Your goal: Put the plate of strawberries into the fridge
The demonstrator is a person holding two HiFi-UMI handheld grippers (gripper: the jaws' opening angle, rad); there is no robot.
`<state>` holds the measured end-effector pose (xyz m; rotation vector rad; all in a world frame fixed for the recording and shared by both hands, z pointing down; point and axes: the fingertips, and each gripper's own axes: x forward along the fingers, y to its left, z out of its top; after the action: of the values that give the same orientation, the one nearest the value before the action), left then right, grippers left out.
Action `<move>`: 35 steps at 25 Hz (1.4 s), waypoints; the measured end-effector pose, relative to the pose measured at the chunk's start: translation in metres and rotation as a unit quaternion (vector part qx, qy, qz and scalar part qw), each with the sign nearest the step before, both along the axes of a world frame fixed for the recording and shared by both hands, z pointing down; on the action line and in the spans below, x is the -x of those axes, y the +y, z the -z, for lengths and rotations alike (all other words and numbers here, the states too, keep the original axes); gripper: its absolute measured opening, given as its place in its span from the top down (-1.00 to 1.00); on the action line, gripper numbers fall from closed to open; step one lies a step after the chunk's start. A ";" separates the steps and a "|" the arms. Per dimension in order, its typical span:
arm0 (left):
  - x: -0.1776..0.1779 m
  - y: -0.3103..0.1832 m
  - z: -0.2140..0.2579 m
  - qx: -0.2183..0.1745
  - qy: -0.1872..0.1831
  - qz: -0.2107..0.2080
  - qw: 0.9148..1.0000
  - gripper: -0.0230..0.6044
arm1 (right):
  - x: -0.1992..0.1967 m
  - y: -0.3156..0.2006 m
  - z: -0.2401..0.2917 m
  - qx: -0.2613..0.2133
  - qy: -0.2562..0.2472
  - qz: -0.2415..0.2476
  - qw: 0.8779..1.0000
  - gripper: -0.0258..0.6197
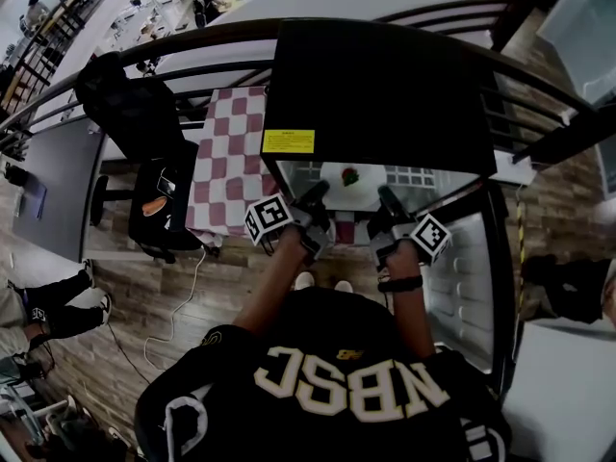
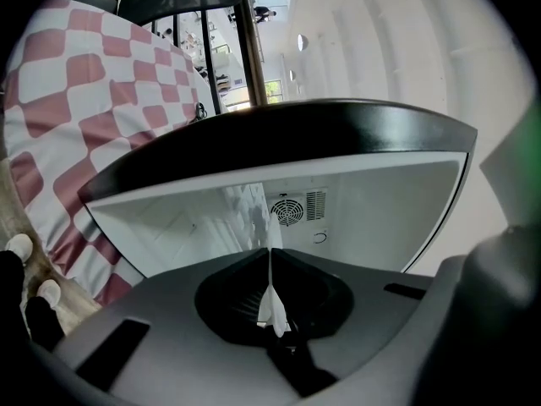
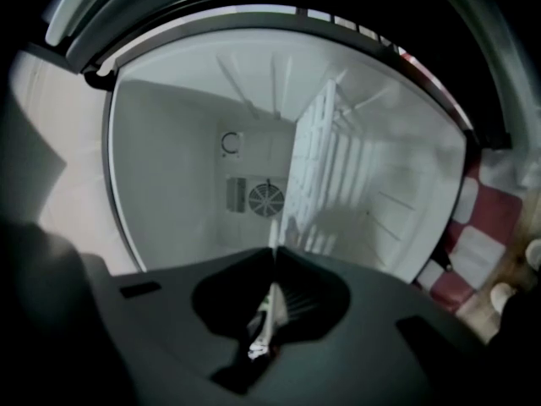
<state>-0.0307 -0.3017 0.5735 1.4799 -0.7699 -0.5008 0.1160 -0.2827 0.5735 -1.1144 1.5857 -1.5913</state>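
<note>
Between the left gripper's [image 1: 314,196] shut jaws sits the white rim of the plate [image 1: 352,185]. The strawberries [image 1: 349,174] lie just ahead of both grippers, at the mouth of the open fridge [image 1: 375,85]. The right gripper [image 1: 385,200] is clamped on the plate's other rim. The placing step looks nearly done. Next the plate likely needs to go level onto the fridge floor, and then both grips can be released.
</note>
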 end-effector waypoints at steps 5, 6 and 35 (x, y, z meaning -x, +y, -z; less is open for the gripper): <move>0.000 0.001 -0.007 0.008 -0.009 0.000 1.000 0.85 | 0.000 0.002 -0.008 0.016 0.001 -0.003 1.000 0.84; 0.000 0.002 -0.008 0.010 -0.011 0.000 1.000 0.85 | 0.000 0.002 -0.009 0.017 0.001 -0.003 1.000 0.84; 0.001 -0.009 -0.013 0.013 0.007 0.020 1.000 0.85 | 0.024 0.033 -0.004 -0.059 0.037 0.099 0.993 0.43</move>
<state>-0.0313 -0.3107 0.5862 1.4381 -0.7930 -0.5291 0.0916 -0.2494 0.5772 -0.9900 1.8630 -1.5722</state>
